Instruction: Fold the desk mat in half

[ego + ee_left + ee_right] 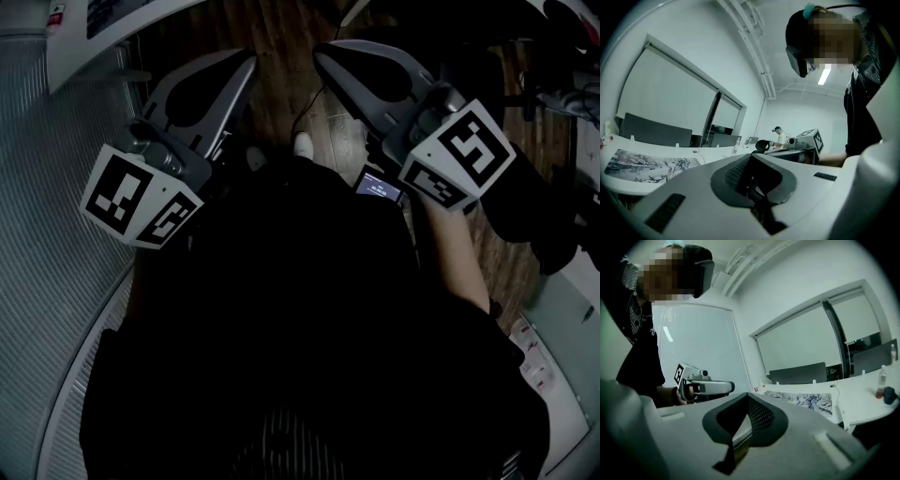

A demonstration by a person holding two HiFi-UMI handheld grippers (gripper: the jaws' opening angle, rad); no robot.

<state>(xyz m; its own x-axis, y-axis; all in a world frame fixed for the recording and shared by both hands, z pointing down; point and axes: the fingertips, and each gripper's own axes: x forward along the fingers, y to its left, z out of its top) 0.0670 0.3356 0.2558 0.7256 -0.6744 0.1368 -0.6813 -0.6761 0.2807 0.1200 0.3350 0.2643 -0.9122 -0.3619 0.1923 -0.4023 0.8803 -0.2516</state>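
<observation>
The desk mat [649,168], printed with a grey ink painting, lies flat on a white desk far left of my left gripper [750,158]. It also shows as the mat [806,399] beyond my right gripper [745,397]. Both grippers hang in the air in front of the person's dark-clothed body, well away from the mat. In the head view the left gripper [242,64] and right gripper [326,54] point toward each other over a wooden floor. Each has its jaws together with nothing between them. The mat is out of the head view.
A white curved desk [37,244] runs along the left. A small lit screen [378,186] sits by the right hand. On the desk stand a water bottle [882,380] and dark panels [654,131]. Another person [777,136] stands far off.
</observation>
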